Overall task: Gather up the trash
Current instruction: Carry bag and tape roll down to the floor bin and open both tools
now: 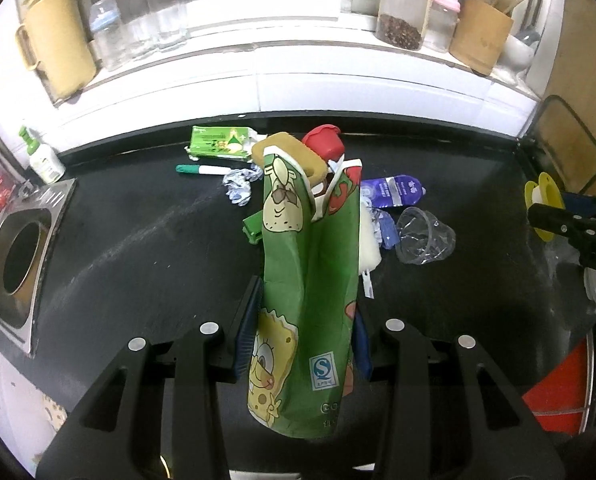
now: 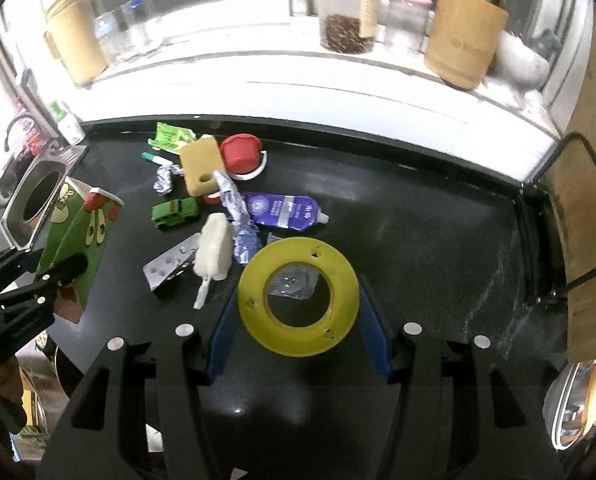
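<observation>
My left gripper point(image 1: 304, 320) is shut on a green cartoon snack bag point(image 1: 310, 280) and holds it upright above the black counter; the bag also shows at the left of the right wrist view point(image 2: 83, 236). My right gripper point(image 2: 298, 308) is shut on a yellow tape spool point(image 2: 298, 296), held above the counter; the spool shows at the right edge of the left wrist view point(image 1: 542, 204). Trash lies on the counter: a purple pouch point(image 2: 283, 210), crumpled foil point(image 2: 235, 204), a blister pack point(image 2: 169, 262), a clear plastic cup point(image 1: 424, 236) and a green wrapper point(image 1: 217, 142).
A round waste hole in a steel plate point(image 1: 17, 258) sits at the counter's left. Also on the counter are a tan sponge point(image 2: 199, 166), a red lid point(image 2: 239, 154), a green toy car point(image 2: 175, 212), a white sponge brush point(image 2: 213, 254) and a marker point(image 1: 201, 169). Jars and a utensil holder point(image 2: 464, 48) line the sill.
</observation>
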Action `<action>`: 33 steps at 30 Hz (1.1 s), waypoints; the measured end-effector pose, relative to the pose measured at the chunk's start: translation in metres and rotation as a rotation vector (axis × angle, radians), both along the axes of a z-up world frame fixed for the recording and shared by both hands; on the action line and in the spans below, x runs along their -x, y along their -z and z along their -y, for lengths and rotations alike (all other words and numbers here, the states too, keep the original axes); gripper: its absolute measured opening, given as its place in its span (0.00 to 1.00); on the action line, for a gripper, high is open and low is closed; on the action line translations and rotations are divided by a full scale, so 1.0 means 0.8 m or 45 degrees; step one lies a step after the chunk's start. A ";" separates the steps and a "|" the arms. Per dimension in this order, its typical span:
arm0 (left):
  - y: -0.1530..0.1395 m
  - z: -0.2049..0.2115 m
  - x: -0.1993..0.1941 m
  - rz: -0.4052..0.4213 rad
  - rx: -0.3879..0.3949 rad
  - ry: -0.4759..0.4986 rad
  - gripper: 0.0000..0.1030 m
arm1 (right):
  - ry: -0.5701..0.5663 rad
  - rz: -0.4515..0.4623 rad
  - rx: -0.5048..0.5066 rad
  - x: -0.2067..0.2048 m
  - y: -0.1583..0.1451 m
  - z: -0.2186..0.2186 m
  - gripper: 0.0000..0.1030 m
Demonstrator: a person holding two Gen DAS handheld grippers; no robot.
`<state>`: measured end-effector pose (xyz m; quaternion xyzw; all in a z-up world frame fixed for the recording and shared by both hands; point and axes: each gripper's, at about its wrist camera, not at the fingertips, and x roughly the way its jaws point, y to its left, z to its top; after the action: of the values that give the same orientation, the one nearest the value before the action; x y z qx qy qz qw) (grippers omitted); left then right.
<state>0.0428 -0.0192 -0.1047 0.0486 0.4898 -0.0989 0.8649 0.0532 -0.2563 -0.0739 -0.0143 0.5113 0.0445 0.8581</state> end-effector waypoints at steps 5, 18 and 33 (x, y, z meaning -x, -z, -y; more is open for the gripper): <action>-0.012 -0.034 0.026 0.029 0.016 -0.091 0.38 | -0.105 0.023 -0.012 0.004 -0.013 -0.041 0.53; -0.005 -0.253 0.185 0.043 -0.014 -0.693 0.38 | -0.850 -0.021 -0.117 0.062 0.005 -0.351 0.53; 0.205 -0.511 0.430 -0.130 0.156 -1.375 0.38 | -1.516 -0.361 -0.241 0.234 0.176 -0.760 0.53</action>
<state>-0.3014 0.3895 -0.2685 -0.2652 0.4799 0.3288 0.7689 -0.1337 0.3518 -0.2147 -0.2150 0.5186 0.5623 0.6072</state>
